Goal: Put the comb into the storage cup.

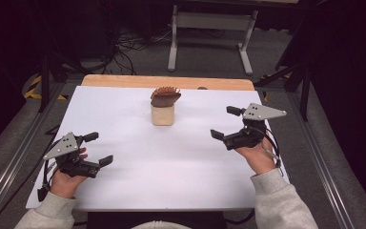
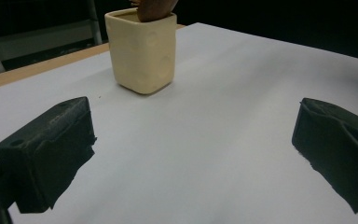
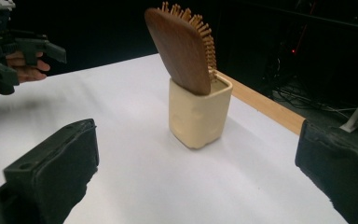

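Gaping wide with nothing between them, the jaws of the left gripper [image 1: 97,148] stand apart over bare white, and in the left gripper view the two black pads frame an empty stretch leading up to the cream cup [image 2: 142,50]. The right gripper [image 1: 225,123] is likewise spread open and holds nothing; in the right gripper view its jaws rise at either bottom corner with the cup [image 3: 198,113] standing between and beyond them.

Taking the cup [image 1: 163,114] as the landmark: it stands upright toward the far middle of the white surface [image 1: 171,162], and a wooden hairbrush [image 1: 165,96] sits in it, handle down, its brown head leaning out above the rim. In the right gripper view the hairbrush [image 3: 179,49] shows its smooth back toward the camera, with the bristles pointing away toward the far edge. The left gripper lies nearer the person than the cup and well off to its left; the right gripper lies to the cup's right, closer to it than the left one, yet still apart from it. Neither touches the cup or the brush.

Beyond the cup, a strip of bare wood [image 1: 171,82] runs along the far edge of the surface. Each gripper is held by a hand in a light grey sleeve [image 1: 281,200].
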A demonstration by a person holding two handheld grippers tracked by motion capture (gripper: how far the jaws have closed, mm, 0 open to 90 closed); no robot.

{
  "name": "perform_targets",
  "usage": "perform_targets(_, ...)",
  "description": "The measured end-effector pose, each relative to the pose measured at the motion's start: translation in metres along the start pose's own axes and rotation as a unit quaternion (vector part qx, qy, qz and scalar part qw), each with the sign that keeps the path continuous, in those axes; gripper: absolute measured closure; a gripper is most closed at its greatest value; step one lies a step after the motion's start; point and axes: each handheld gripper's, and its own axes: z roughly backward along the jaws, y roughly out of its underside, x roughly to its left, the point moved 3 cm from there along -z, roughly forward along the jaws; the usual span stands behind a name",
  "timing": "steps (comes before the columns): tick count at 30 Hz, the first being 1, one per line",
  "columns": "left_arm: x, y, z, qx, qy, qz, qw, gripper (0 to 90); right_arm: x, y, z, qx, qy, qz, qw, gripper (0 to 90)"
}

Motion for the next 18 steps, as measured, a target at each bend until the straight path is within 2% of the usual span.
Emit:
perform_targets(7, 0.0, 0.002, -0.001, 0.013, -0.003, -0.002, 0.9999, 0.1, 0.001, 0.023, 0.008, 0.001, 0.002, -0.008, 1.0, 0.0)
perform_targets(18, 0.001, 0.005, 0.0, 0.007, -0.003, 0.003, 1.0, 0.1, 0.004, 0.066, 0.014, 0.006, 0.006, -0.023, 0.9997, 0.0)
